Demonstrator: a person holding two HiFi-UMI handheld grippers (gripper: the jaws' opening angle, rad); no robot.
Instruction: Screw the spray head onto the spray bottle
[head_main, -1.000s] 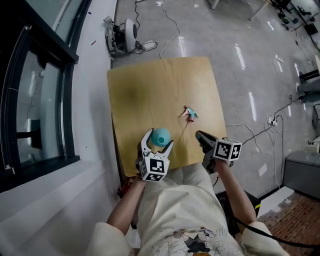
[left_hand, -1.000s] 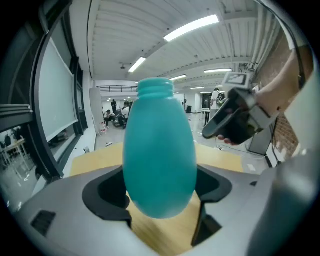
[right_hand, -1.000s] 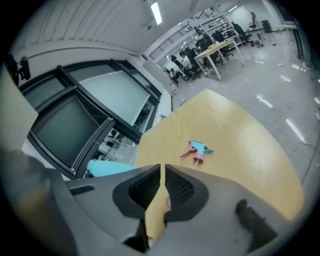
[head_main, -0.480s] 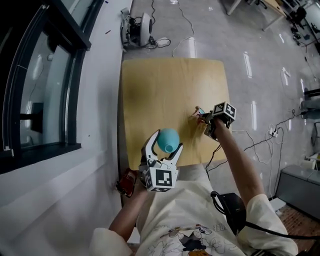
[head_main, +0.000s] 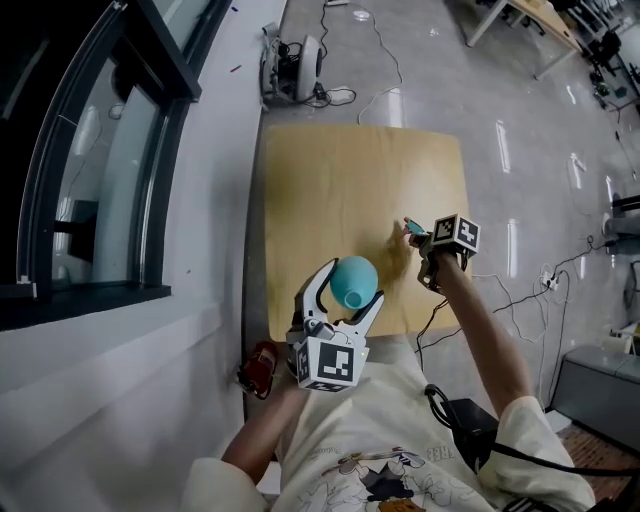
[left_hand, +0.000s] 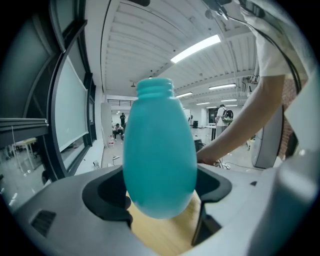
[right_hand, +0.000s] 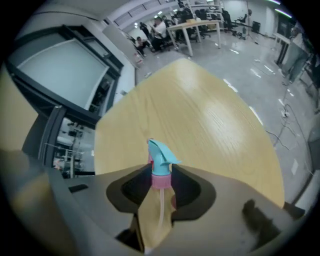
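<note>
Open-plan office: desks (right_hand: 196, 26), seated people (right_hand: 159, 27), ceiling strip lights (left_hand: 195, 48), glossy grey floor (head_main: 520, 100)

No legible word, brand or number found.
- Black-and-white square marker patterns seen on white cube (head_main: 328, 365) of left gripper (head_main: 351, 287), just past near edge of light wooden square tabletop (head_main: 340, 180): coded squares only, no letters.
- Same kind of pattern seen on white cube (head_main: 455, 233) of right gripper (head_main: 417, 240), at tabletop's right edge.
- Printed graphic with small lettering noted on cream shirt (head_main: 385, 470), below tabletop: too small to be read.
</note>
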